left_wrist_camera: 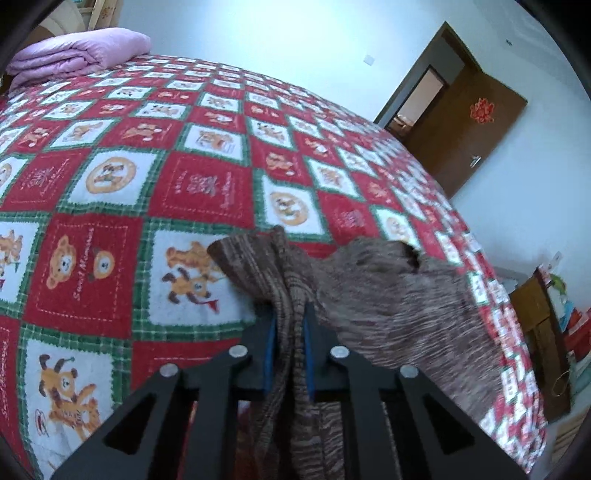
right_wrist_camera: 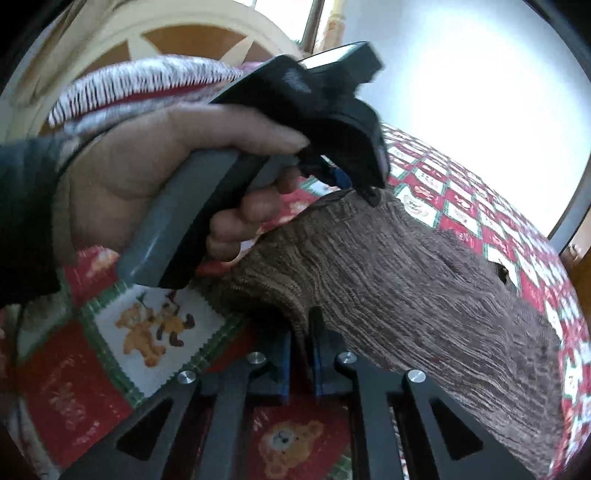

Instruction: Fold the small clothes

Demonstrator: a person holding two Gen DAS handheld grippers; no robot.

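Observation:
A small brown striped knit garment lies partly on the red, white and green bear-print bedspread and is lifted at one edge. My left gripper is shut on a bunched edge of the garment, the cloth pinched between the blue pads. My right gripper is shut on another edge of the same garment. In the right wrist view the left gripper, held by a hand, pinches the garment's far edge a little above the bed.
A folded lilac quilt lies at the bed's far corner. A brown door stands open in the white wall. A wooden cabinet with items stands beside the bed on the right. A cream headboard is behind the hand.

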